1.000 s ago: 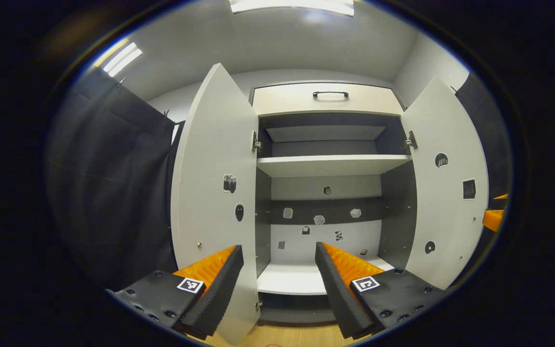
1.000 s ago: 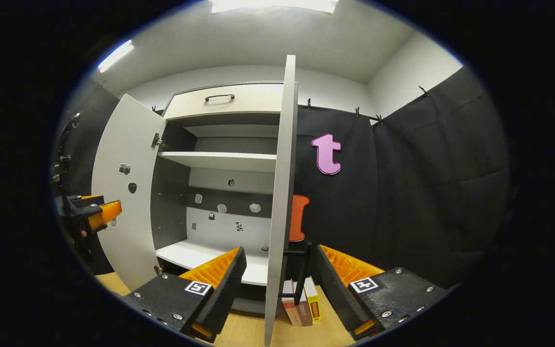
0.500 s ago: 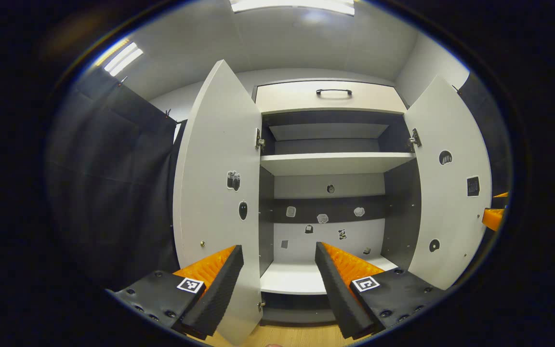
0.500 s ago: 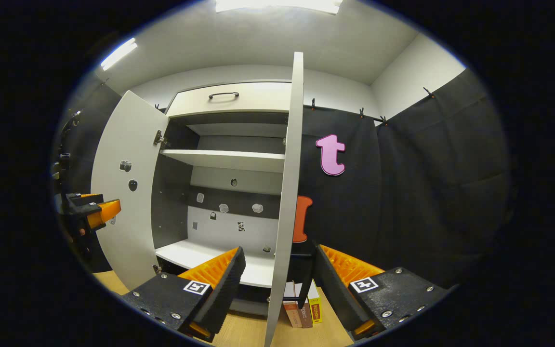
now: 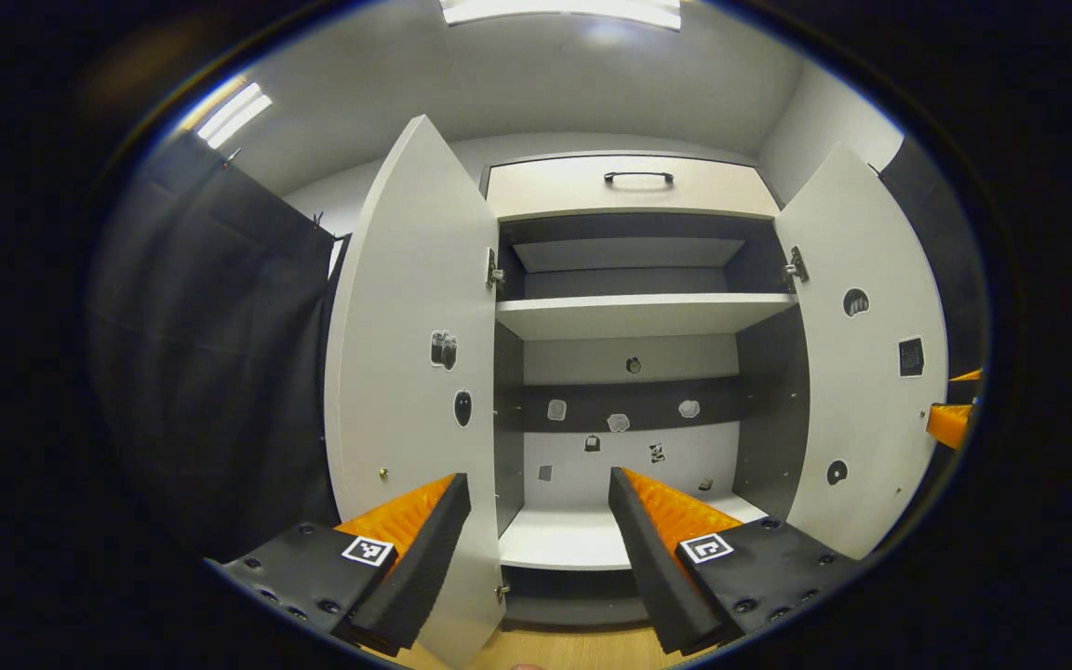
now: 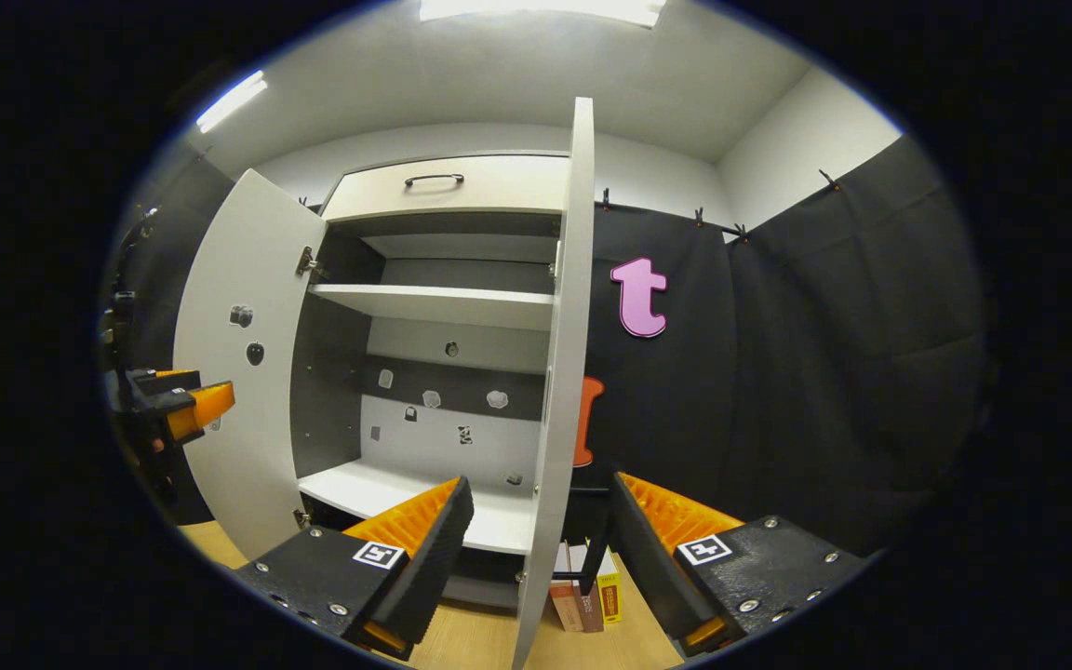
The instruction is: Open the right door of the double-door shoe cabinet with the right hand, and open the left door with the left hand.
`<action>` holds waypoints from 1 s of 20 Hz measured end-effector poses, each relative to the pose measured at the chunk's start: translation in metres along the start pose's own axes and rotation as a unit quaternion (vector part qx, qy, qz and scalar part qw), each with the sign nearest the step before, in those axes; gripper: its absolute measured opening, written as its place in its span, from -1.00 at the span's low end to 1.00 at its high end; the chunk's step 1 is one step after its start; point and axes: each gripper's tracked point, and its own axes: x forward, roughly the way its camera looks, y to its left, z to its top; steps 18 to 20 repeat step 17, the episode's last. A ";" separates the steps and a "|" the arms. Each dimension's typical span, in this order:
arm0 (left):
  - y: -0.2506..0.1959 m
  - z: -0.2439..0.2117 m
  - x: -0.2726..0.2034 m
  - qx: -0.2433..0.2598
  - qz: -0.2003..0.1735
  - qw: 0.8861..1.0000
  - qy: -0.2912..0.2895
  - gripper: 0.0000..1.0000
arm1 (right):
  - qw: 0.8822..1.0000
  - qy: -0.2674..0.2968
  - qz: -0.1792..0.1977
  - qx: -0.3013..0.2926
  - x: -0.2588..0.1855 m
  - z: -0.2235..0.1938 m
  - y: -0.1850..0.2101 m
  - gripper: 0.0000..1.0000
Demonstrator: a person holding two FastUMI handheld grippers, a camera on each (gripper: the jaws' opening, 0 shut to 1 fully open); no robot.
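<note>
The cabinet (image 5: pixel 634 191) is flat white board outside with dark grey inner walls; both doors stand swung wide. The left door (image 5: pixel 410 372) is a smooth white panel with small stickers on its inner face, and its free edge runs down between the fingers of the left tongs (image 5: pixel 539 549), which are spread apart and grip nothing. Those fingers are orange wedges, ribbed, faced with black serrated foam. The right door (image 5: pixel 857 372) hangs open on the far side, with metal hinges at its top corner. Between the doors the interior lies open: a white upper shelf (image 5: pixel 638 316) and a white bottom shelf (image 5: pixel 559 540).

In the right gripper view the right door (image 6: pixel 564 372) is edge-on, a thin white slab passing between the fingers of the right tongs (image 6: pixel 536 549), also open with neither pad touching it. Books (image 6: pixel 582 596) stand on the wooden floor (image 6: pixel 471 637) beside the door's lower edge. The left tongs (image 6: pixel 187 409) hang near the left door's (image 6: pixel 238 372) outer edge.
</note>
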 end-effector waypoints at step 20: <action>0.001 -0.005 0.000 -0.010 -0.016 1.000 0.005 0.92 | 1.000 0.000 -0.002 -0.003 -0.004 0.003 0.011 0.82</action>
